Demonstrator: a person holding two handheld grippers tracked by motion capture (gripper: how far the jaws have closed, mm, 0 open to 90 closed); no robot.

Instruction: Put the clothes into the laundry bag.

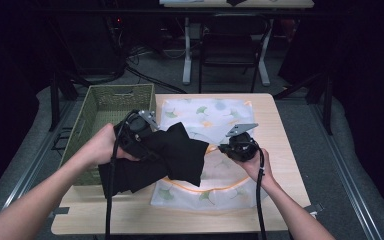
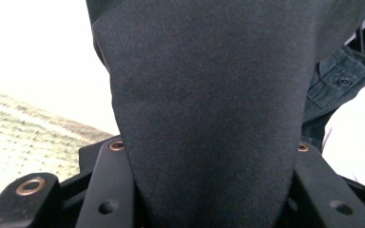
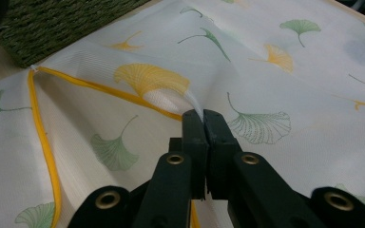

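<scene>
we are holding a black garment in our left gripper, its jaws clamped on a thick fold of the cloth, which is bunching up between them in the left gripper view. the garment is hanging over the near left part of the wooden table, draping across the left edge of a white mesh laundry bag printed with ginkgo leaves, just beside a green woven basket. our right gripper is pinching the bag's thin upper layer at its yellow-trimmed opening, jaws closed tight on a small peak of mesh.

we are judging the garment as soft, limp and fairly light, likely to sag and unfold wherever it is unsupported, so a bunched fold near its middle looks like the surest place to grip. the mesh seems thin, slippery and easy to snag; taking it right at the stitched yellow edge should be giving the firmest hold for lifting the mouth open.
</scene>
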